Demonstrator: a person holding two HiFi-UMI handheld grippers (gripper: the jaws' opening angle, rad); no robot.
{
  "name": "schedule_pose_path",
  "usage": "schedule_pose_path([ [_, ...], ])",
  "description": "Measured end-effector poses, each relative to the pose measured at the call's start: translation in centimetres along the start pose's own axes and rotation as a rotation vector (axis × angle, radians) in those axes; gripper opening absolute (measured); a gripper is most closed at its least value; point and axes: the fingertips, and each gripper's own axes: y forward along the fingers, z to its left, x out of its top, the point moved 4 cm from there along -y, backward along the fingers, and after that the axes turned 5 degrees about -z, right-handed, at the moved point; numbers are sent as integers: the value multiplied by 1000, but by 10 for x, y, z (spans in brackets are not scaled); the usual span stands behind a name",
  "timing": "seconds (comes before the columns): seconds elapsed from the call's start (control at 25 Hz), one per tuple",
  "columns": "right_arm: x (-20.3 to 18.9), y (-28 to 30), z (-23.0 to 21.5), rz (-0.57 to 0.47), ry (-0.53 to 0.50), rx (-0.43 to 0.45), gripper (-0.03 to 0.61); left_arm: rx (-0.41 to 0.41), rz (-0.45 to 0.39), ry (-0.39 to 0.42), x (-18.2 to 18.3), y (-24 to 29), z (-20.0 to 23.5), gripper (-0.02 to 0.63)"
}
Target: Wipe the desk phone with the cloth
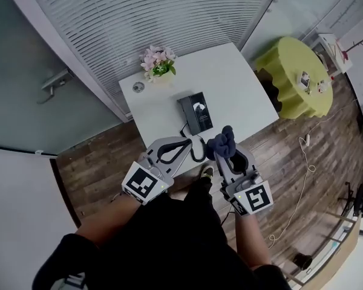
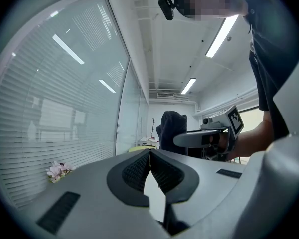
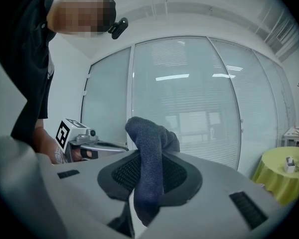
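Desk phone (image 1: 196, 112): dark, lying near the middle of the white tabletop (image 1: 242, 89), touched by neither tool. Cloth (image 3: 148, 148): dark blue, clamped between the jaws of the right hand-held gripper (image 3: 150, 171); a bunched fold stands above the jaw tips and a tail hangs below. Left hand-held gripper (image 2: 150, 153): jaws brought together at the tips, nothing held between them. In the head view both grippers are seen side by side at the near edge of the tabletop, short of the phone. Pink flowers (image 1: 157, 62) are noted at the far left corner of the tabletop. A yellow-covered round table (image 1: 296, 71) is seen well apart, to the right.
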Motion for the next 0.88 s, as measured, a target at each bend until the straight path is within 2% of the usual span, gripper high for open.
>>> schedule_pose_path([
  [0.28, -8, 40, -55, 26, 10, 179, 94, 176, 18, 5, -2, 38, 29, 9],
  [0.36, -7, 48, -73, 32, 13, 233, 94, 238, 8, -9, -3, 50, 33, 9],
  [0.6, -13, 66, -119, 60, 10, 382, 94, 405, 49, -3, -7, 78, 35, 9],
  [0.88, -58, 97, -147, 222, -112, 535, 94, 610, 70, -17, -24, 91, 46, 9],
])
